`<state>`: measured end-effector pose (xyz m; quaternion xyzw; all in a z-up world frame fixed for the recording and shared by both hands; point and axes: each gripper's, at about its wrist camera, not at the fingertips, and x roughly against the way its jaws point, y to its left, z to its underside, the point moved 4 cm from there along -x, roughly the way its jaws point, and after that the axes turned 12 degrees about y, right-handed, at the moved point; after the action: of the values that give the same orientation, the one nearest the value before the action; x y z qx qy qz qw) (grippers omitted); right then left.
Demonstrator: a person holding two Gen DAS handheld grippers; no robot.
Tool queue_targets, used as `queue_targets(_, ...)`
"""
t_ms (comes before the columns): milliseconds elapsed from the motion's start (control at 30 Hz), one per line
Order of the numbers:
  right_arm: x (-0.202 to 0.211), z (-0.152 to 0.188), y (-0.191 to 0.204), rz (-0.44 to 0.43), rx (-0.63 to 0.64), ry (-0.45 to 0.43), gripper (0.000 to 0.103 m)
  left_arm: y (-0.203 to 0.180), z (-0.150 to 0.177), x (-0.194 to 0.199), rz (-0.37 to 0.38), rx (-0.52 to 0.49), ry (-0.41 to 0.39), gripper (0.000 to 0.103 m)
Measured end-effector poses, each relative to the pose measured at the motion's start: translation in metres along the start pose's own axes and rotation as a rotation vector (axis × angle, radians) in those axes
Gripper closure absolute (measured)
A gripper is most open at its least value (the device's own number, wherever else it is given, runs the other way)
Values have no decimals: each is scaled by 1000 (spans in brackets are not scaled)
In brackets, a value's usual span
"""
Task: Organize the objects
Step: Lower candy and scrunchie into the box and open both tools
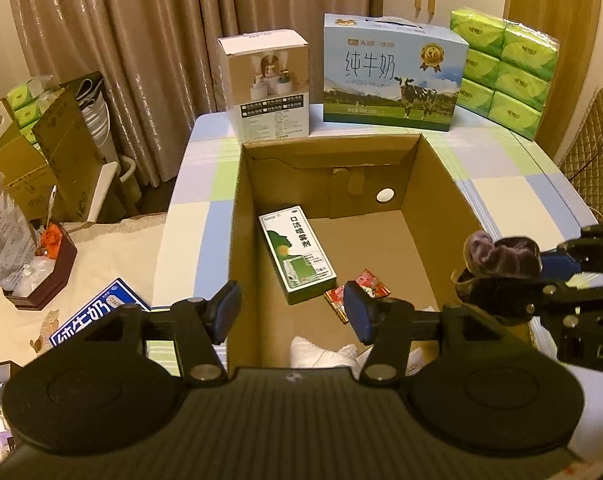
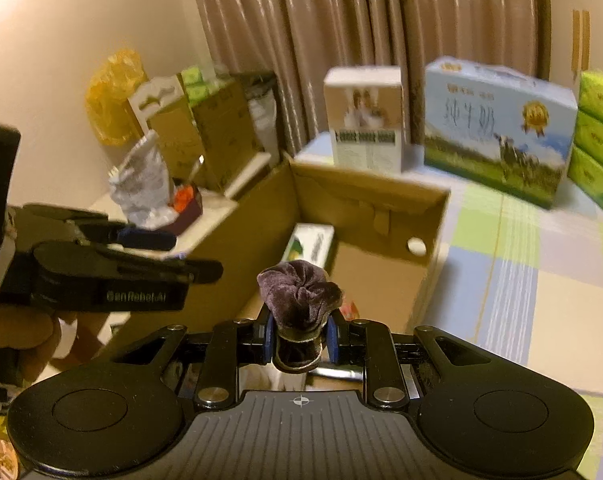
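We see a table (image 1: 501, 184) under a checked cloth, and most of its near half is taken by an open cardboard box (image 1: 433, 216). From the box, a blue milk carton (image 1: 393, 76) stands at twelve o'clock against the curtain, a white product box (image 1: 267, 84) at eleven, and a stack of green tissue packs (image 1: 509, 68) at one; a strip of bare cloth separates all three from the box's far rim. To the box's three o'clock the cloth lies open to the table edge.

Inside the box the floor is mostly free. A green-and-white spray carton (image 1: 297, 254) lies flat toward the left wall, a red snack packet (image 1: 359, 292) just beside its near corner, and white cloth (image 1: 321, 352) against the near wall.

Our left gripper (image 1: 291, 312) hangs over the near-left rim with its jaws parted and nothing between them.

Our right gripper (image 2: 299, 338) sits over the box's near-right rim with a purple velvet scrunchie (image 2: 299, 292) between its blue pads (image 2: 268, 340). In the right wrist view thin gaps show on both sides of the scrunchie's lower loop, so the pads are not pressing it.
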<state>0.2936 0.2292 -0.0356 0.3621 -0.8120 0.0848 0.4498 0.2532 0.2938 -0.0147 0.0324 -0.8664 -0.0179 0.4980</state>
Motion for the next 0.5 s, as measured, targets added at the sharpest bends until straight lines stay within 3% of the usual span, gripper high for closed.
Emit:
queue_targets(33,1,-2,1,-8,7,-22,57,1,0,2,-1,2,-3,50)
queue_targets(67,3,-4,-1,-12,0,-43,37,3,1,3,-1,6,-7,46)
queue_targets(100,5,-5,-3,-17,-13,-59,32,5,1,5,-2,14,-12,43)
queue_targets(200,10,-7,-13,-43,-63,-81,32,10,4,10,-7,32,-20,41)
queue_targets(367,25,-3,-27,-16,-116,-95,31,15,13,18,-7,51,-30,34)
queue_targets(433,31,2,-29,-7,-134,-89,29,16,17,23,2,67,-35,32)
queue_targets(500,40,10,-30,7,-147,-84,19,15,22,30,13,85,-43,25)
